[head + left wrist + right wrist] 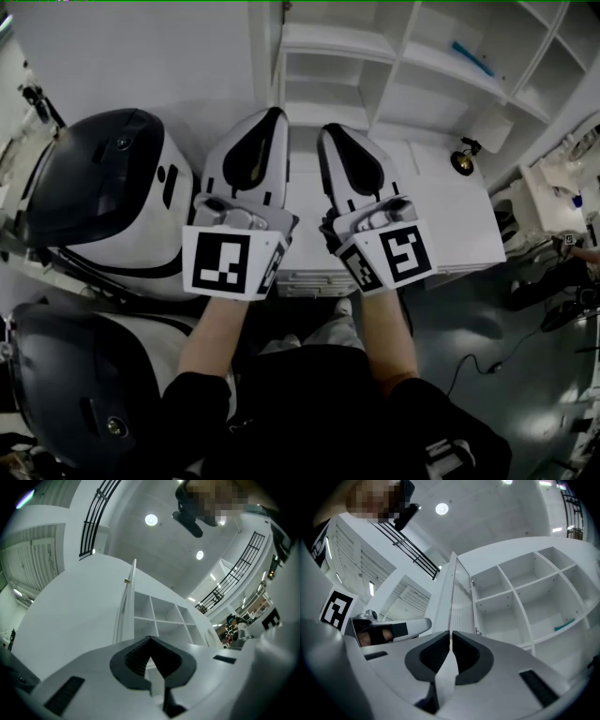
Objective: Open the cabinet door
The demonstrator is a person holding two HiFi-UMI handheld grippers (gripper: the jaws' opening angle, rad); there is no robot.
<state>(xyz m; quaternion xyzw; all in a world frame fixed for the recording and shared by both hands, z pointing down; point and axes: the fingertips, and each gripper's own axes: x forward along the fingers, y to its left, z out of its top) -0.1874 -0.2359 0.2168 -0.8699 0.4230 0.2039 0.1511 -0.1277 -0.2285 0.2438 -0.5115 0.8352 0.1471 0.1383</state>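
Observation:
The white cabinet (412, 66) with open shelf compartments stands ahead of me. Its door (265, 52) stands open, edge-on to me. In the left gripper view the door (129, 597) rises just left of the shelves, and in the right gripper view the door (452, 592) shows as a thin upright slab with hinges. My left gripper (274, 114) and right gripper (328, 131) hang side by side in front of the cabinet, tilted upward, touching nothing. The left gripper (150, 640) has its tips together. The right gripper (451, 634) shows only a hairline slit, with nothing in it.
Two rounded white-and-black machines (103, 187) (75, 375) stand close on the left. A low white unit (450, 216) sits under the shelves, with a small black lamp-like object (462, 157) beside it. Cables (478, 361) lie on the dark floor at right.

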